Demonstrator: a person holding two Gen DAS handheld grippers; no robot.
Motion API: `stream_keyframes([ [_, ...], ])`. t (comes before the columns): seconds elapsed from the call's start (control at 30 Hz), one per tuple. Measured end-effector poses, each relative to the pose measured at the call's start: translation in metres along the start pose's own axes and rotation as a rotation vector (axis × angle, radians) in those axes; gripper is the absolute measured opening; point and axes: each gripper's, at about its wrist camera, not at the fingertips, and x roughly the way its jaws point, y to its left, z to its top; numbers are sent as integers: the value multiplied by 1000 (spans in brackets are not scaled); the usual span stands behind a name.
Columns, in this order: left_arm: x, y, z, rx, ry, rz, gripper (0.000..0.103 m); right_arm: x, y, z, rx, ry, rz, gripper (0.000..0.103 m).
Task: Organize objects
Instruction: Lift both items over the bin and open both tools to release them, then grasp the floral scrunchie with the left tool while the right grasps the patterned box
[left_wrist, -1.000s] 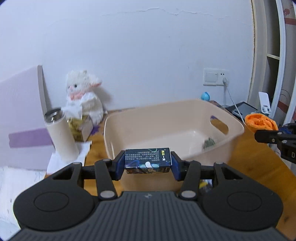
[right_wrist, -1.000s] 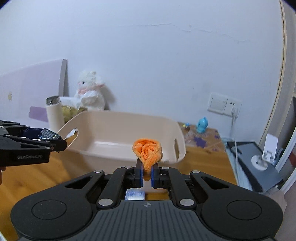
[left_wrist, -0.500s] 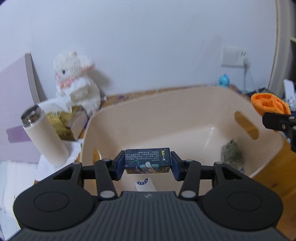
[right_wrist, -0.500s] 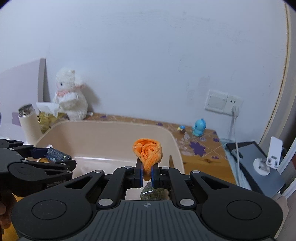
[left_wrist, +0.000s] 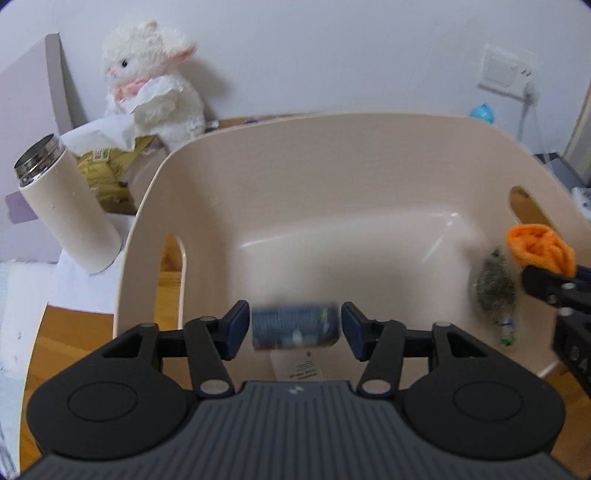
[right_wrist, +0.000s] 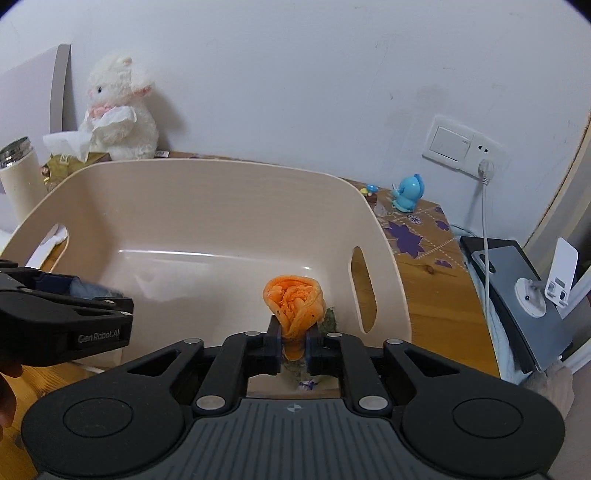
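Observation:
A beige plastic basket (left_wrist: 332, 155) with handle slots sits on the wooden table; it also shows in the right wrist view (right_wrist: 207, 206). My left gripper (left_wrist: 294, 326) is over the basket with its jaws apart. The dark blue box (left_wrist: 294, 325) is blurred between them, clear of both pads. My right gripper (right_wrist: 293, 345) is shut on an orange cloth bundle (right_wrist: 293, 306) over the basket's right side; the bundle also shows in the left wrist view (left_wrist: 539, 247). A green packet (left_wrist: 493, 288) and a white card (left_wrist: 299, 363) lie in the basket.
A cream thermos (left_wrist: 66, 206), a tissue box (left_wrist: 107, 170) and a white plush lamb (left_wrist: 155, 85) stand left of the basket by the wall. A blue toy (right_wrist: 408, 192), a wall socket with cable (right_wrist: 465, 146) and a grey device (right_wrist: 517, 291) are on the right.
Both grippers moved forward and lower over the basket. My left jaws opened and the blue box has come free, blurred in motion. The right gripper still holds the orange cloth.

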Motion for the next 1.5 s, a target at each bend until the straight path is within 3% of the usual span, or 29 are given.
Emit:
stream_keyframes([
  [0.13, -19, -5, 1, 22, -42, -4, 65, -16, -3, 2, 18, -46, 1, 47],
  [0.17, -25, -6, 2, 26, -59, 5, 74, -21, -5, 4, 23, -60, 6, 52],
  [0.23, -38, -6, 1, 35, -110, 23, 80, -34, -9, 4, 30, -89, 21, 58],
  [0.4, -70, 1, -4, 20, -170, 2, 83, -65, -18, -2, 42, -140, 41, 74],
  [0.6, -101, 4, -27, 51, -220, -6, 86, -90, -24, -25, 18, -153, 54, 78],
  [0.83, -106, 9, -66, 55, -185, -32, 86, -92, -19, -61, -46, -96, 59, 88],
  [1.23, -64, 7, -118, 47, -36, -73, 86, -51, -14, -115, -78, 66, 61, 89],
  [1.5, -37, 5, -129, 11, 32, -139, 86, -26, -8, -129, -98, 92, 81, 89],
])
